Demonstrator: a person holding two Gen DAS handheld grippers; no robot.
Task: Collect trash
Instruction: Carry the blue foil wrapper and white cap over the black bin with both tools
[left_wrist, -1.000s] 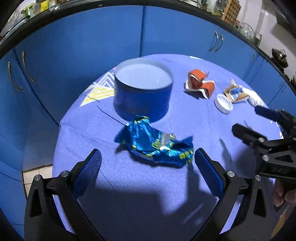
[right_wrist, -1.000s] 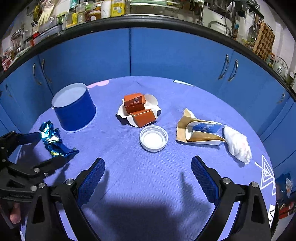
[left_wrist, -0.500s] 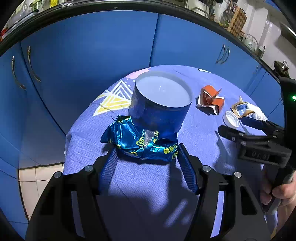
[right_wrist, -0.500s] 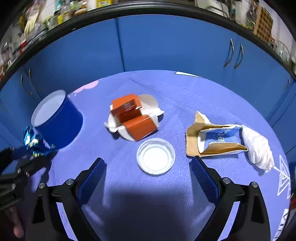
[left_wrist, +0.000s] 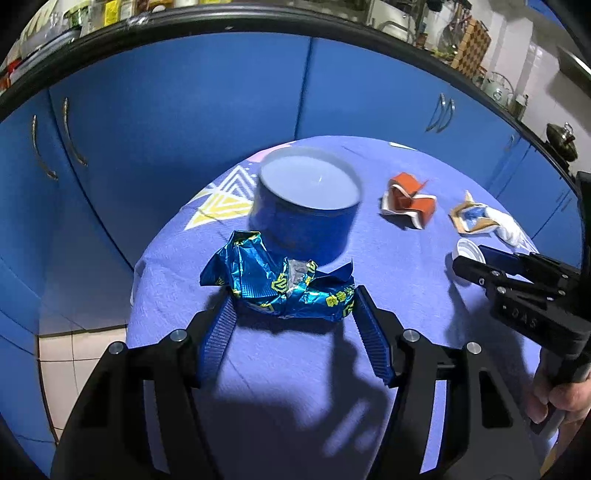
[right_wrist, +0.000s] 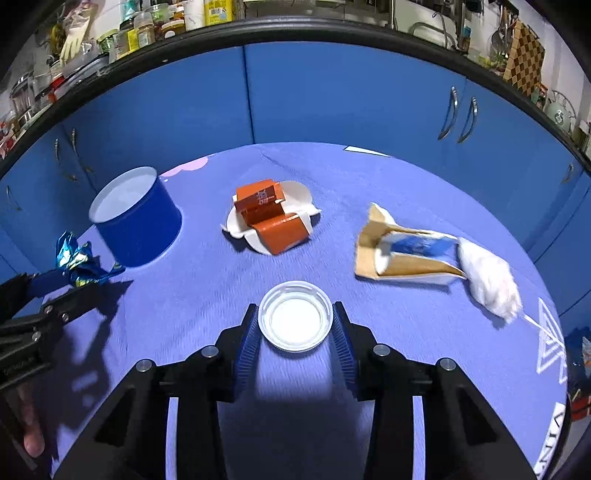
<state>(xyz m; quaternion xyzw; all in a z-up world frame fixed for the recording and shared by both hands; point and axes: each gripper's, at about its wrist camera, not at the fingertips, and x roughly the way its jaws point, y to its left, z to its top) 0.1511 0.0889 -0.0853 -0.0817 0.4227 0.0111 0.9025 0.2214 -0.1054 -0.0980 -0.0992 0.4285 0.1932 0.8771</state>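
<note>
Both claws have closed in; left claw (left_wrist: 291, 314) grips wrapper (left_wrist: 277, 284); right claw (right_wrist: 295, 328) closing around lid (right_wrist: 295, 320).

Counts on the table (right_wrist: 369, 177): 1 blue tub (right_wrist: 138, 218), 1 blue foil wrapper (left_wrist: 280, 284), 1 white lid (right_wrist: 295, 320), 1 orange carton (right_wrist: 271, 221) on 1 white tray (right_wrist: 301, 194), 1 torn brown-and-blue packet (right_wrist: 402, 254), 1 white wad (right_wrist: 489, 282). 2 grippers: left (left_wrist: 293, 325), right (right_wrist: 295, 332). 6 cabinet handles visible in the right wrist view.
</note>
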